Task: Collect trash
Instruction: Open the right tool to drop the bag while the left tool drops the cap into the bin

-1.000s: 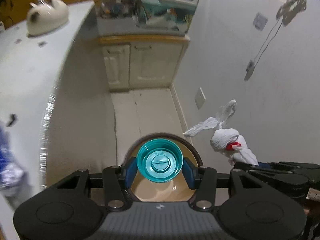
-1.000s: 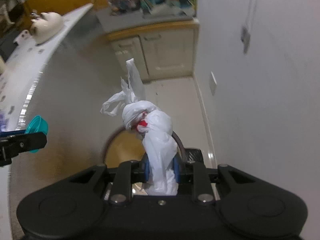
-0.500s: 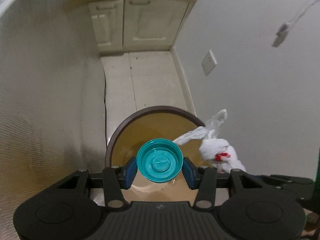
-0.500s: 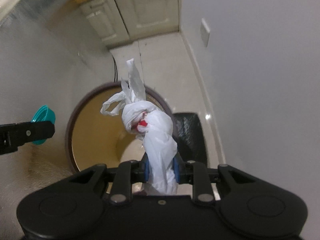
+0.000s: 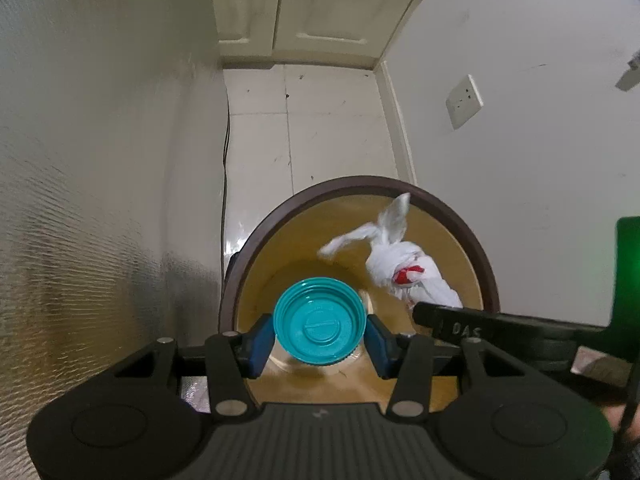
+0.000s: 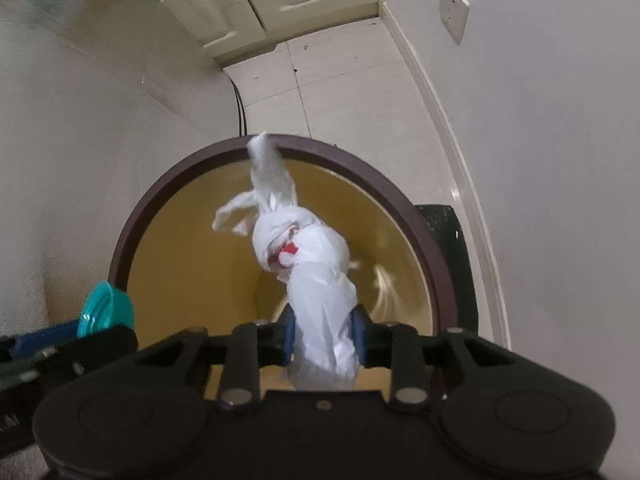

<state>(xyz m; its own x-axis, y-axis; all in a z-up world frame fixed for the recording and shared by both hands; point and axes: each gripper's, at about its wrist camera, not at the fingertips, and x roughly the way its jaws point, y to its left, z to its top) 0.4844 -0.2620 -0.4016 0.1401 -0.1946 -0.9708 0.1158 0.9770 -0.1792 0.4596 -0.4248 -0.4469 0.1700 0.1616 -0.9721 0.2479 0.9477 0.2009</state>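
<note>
My left gripper [image 5: 320,338] is shut on a teal plastic lid [image 5: 319,321] and holds it over the open mouth of a round bin with a dark brown rim [image 5: 360,183] and yellow inside. My right gripper [image 6: 323,336] is shut on a knotted white plastic bag [image 6: 320,280] with a red bit showing, also above the bin [image 6: 192,176]. The bag [image 5: 400,268] shows to the right in the left wrist view. The teal lid [image 6: 105,310] shows at lower left in the right wrist view.
The bin stands on a pale tiled floor [image 5: 312,128] between a textured silvery side panel [image 5: 100,200] on the left and a white wall [image 5: 520,140] with a socket [image 5: 464,101]. Cream cabinets [image 5: 320,12] stand at the far end. A black object [image 6: 448,232] lies right of the bin.
Both grippers have tilted down and moved closer over the bin, which now fills more of each view. The countertop has left view. Both keep hold of their items.
</note>
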